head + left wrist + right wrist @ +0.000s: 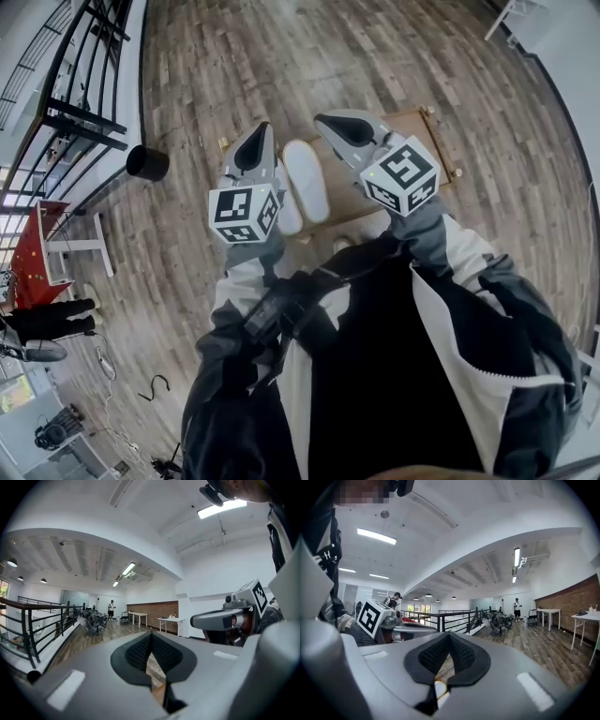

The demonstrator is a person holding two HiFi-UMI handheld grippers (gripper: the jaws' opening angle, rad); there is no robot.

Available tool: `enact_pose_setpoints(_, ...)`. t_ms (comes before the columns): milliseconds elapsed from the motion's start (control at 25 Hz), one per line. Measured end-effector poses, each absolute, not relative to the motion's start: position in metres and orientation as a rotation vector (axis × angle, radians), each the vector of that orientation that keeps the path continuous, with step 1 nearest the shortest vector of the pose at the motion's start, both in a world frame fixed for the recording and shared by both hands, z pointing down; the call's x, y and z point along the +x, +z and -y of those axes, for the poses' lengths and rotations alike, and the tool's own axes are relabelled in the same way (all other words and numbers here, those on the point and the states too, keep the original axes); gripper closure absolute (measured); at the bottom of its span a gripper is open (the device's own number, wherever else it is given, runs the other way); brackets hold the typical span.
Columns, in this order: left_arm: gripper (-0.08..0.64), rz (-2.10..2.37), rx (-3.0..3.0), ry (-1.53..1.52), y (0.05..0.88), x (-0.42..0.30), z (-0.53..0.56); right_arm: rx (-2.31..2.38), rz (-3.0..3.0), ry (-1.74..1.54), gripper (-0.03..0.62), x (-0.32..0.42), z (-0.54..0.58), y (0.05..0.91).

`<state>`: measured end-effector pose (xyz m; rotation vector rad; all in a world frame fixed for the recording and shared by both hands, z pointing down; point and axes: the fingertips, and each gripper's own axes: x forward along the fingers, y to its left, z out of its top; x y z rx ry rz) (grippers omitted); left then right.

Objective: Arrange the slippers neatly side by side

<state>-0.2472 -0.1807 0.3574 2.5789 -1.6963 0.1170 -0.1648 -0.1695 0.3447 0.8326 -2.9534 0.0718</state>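
Two white slippers lie side by side on a low wooden board point(427, 127) on the floor. One slipper point(307, 180) shows in full. The other slipper point(288, 212) is partly hidden behind my left gripper point(262, 128). My right gripper point(324, 119) is raised beside it, over the board. Both grippers hang well above the slippers, shut and with nothing between the jaws. In the left gripper view the left gripper point(151, 634) points out into the room, and so does the right gripper point(450, 634) in the right gripper view. Neither gripper view shows a slipper.
A black round bin point(147, 162) stands on the wood floor to the left. Further left are a black railing point(80, 108) and a red table point(39, 255). A person point(47, 321) is at the lower left. White tables point(171, 619) stand far off.
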Motion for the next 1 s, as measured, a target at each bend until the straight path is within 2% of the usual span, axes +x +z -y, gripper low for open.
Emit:
enact_pose_setpoints(720,0.548,1.676,2.628,0.063,0.329,-0.236,0.184,0.861,2.914,0.013,0.592,-0.166,0.171,0.342)
enact_pose_setpoints(1000,0.548,1.65,2.681,0.06,0.318,-0.21,0.205,0.917,2.891,-0.021,0.592,-0.138,0.188,0.336)
